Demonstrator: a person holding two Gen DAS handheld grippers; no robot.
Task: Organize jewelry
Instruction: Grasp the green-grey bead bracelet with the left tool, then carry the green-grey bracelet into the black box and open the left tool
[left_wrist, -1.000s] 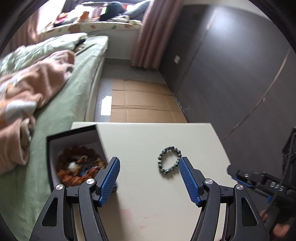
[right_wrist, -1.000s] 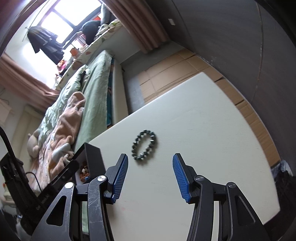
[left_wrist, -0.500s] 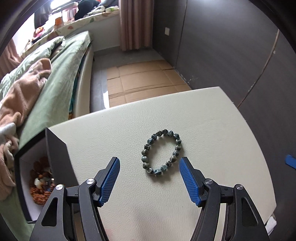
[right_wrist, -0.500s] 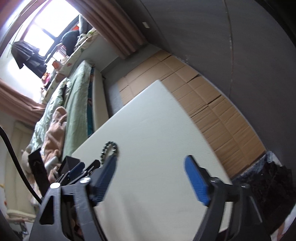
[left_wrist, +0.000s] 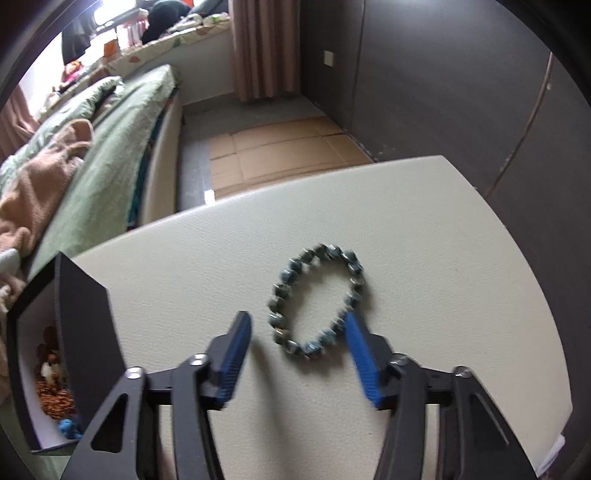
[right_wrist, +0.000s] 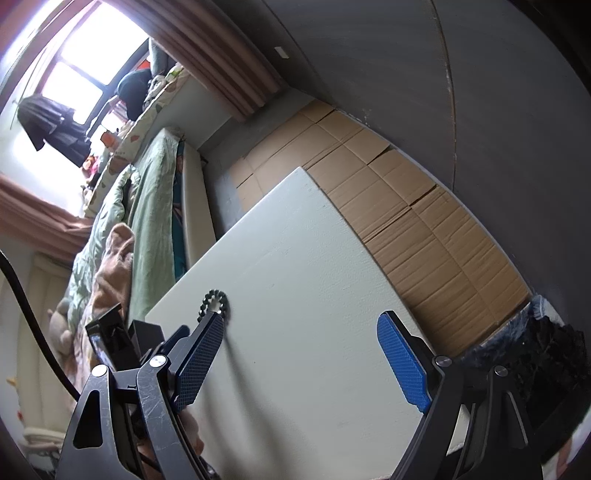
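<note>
Left wrist: tool (left_wrist: 298, 343) closing around bracelet (left_wrist: 317, 300).

No text, label, brand, number or sign can be read in either wrist view

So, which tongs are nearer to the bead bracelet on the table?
Left. The left tongs straddle the near end of the bracelet, jaws just closing. The right tongs stand wide open beside it, over bare table.
</note>
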